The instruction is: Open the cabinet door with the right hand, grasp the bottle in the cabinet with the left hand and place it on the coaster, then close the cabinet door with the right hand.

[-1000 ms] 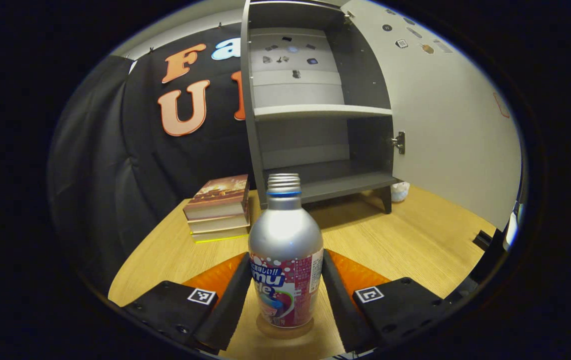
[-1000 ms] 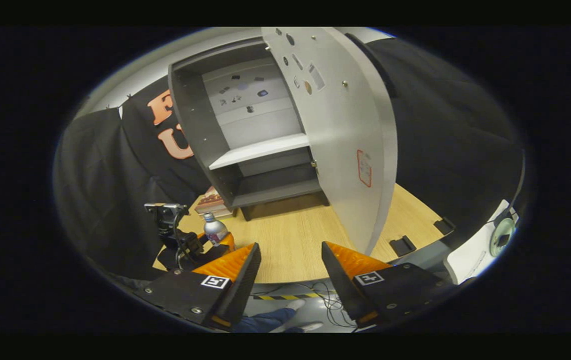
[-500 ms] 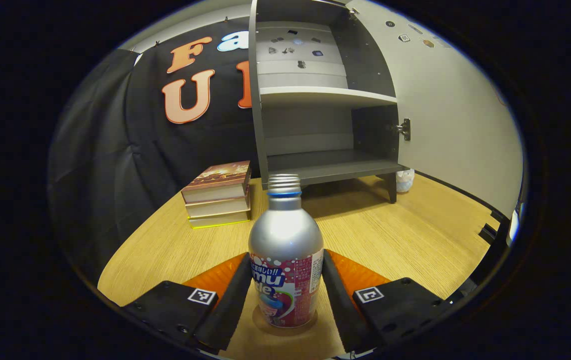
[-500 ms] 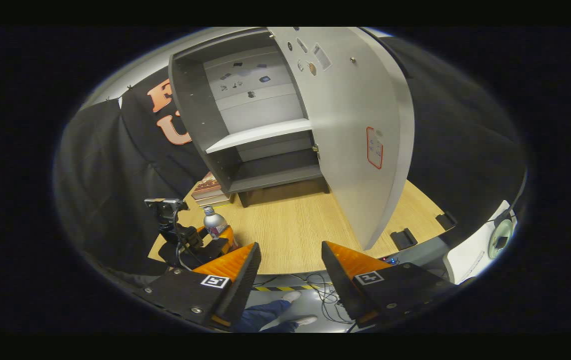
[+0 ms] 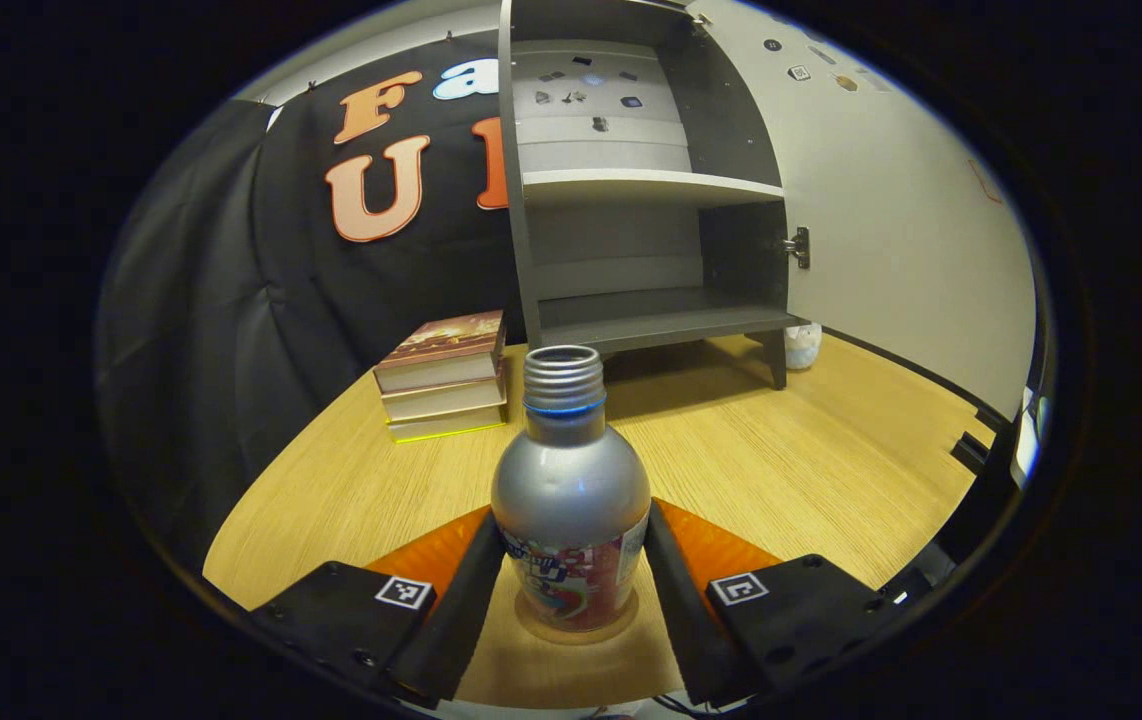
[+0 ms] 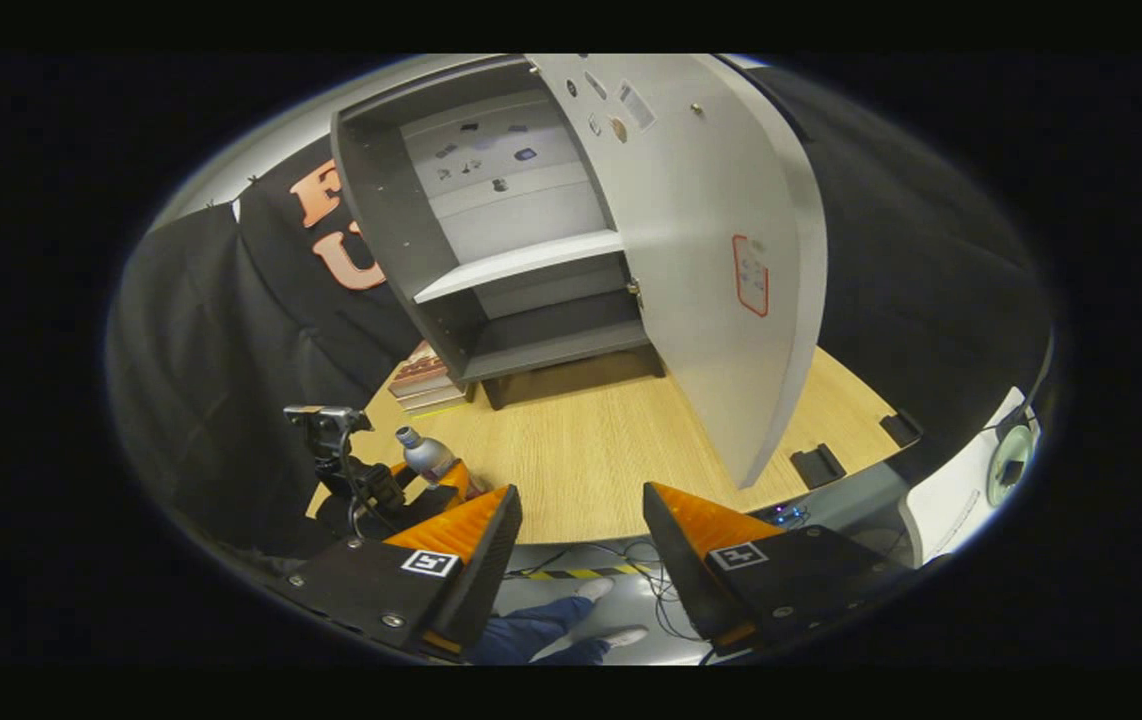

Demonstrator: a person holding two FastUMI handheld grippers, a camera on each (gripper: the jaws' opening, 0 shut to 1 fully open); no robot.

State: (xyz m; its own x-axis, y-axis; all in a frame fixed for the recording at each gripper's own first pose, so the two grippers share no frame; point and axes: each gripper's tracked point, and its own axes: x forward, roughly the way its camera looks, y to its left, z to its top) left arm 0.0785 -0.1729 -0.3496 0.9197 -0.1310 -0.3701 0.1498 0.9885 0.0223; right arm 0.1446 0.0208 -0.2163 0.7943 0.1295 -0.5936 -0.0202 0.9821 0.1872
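Left claw (image 5: 571,600) clamped on silver metal bottle with red printed label (image 5: 571,505), both fingers pressing its sides. Bottle upright, base on round brown coaster (image 5: 576,632) on pale wooden worktop (image 5: 791,470). Right claw (image 6: 581,540) apart and empty, off the worktop's near edge. Grey cabinet (image 5: 631,190) beyond, its pale door (image 6: 711,260) swung wide. Stacked books (image 5: 443,375) beside cabinet.

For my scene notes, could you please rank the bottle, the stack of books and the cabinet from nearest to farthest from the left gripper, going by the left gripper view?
1. Bottle: between the left gripper fingers.
2. Stack of books: mid-table, left.
3. Cabinet: far end, door open.
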